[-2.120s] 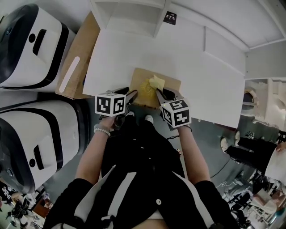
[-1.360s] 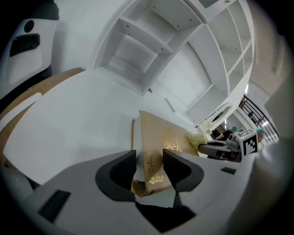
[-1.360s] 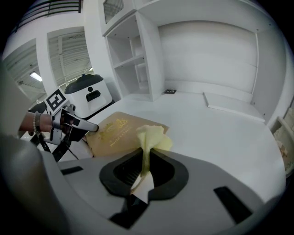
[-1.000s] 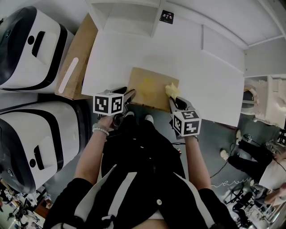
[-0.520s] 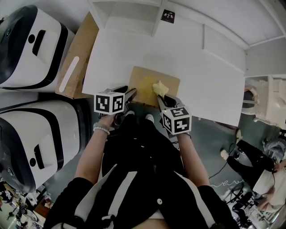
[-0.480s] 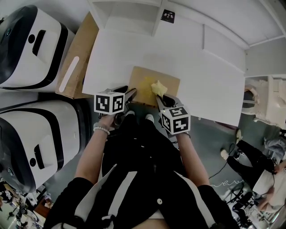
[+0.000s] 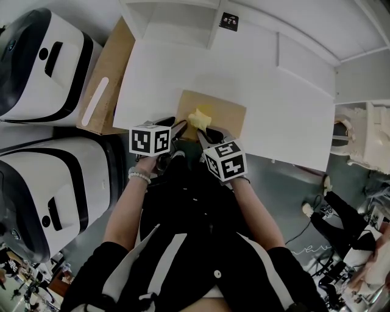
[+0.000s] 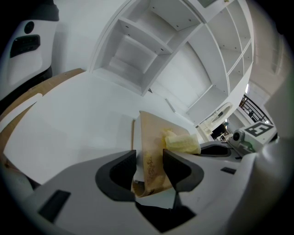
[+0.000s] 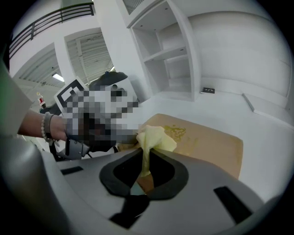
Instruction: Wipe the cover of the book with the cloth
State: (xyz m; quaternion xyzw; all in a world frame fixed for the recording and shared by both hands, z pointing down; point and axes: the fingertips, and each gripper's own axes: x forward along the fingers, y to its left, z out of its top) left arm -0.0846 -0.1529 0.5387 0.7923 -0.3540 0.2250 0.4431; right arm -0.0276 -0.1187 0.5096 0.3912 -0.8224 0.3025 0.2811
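Note:
A tan-covered book (image 7: 224,114) lies on the white table (image 7: 274,91) at its near edge. My left gripper (image 7: 178,129) is shut on the book's near left corner; in the left gripper view the cover (image 8: 154,137) sits pinched between the jaws (image 8: 149,167). My right gripper (image 7: 206,133) is shut on a crumpled yellow cloth (image 7: 198,117), which rests on the left part of the cover. In the right gripper view the cloth (image 9: 154,137) sticks up from the closed jaws (image 9: 146,167) over the book (image 9: 206,142). The two grippers are close together.
A flat cardboard box (image 7: 103,79) leans off the table's left side. Two large white and black machines (image 7: 42,61) stand on the floor at left. White shelving (image 7: 177,18) rises at the table's back, with a small black tag (image 7: 228,21) beside it.
My right gripper has carried the cloth leftward over the cover, from the book's right edge to its left part. The left gripper and book have stayed put.

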